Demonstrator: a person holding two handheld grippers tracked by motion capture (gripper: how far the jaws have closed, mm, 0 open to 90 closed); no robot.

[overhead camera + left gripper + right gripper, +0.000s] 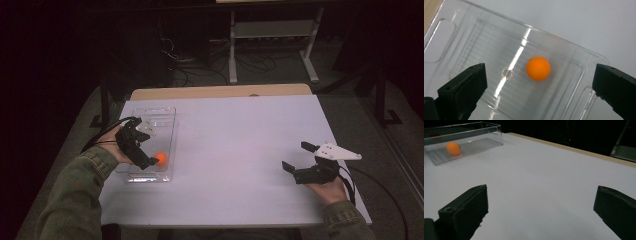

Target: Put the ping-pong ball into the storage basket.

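Left gripper hovering jaws-apart directly over small orange ball sitting in clear plastic tray; right gripper idling apart, far off.

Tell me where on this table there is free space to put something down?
The white table is bare between the clear plastic tray and the right gripper, and along its far edge. The left side is crowded: the left gripper hangs over the tray with the orange ball.

Both hand-held grippers with jaws spread wide, nothing between the pads.

The black two-jaw left gripper tilts downward from a green-sleeved forearm; the black right gripper, bearing a grey three-cornered plate, seems to sit low and level, its hand close to the near edge.
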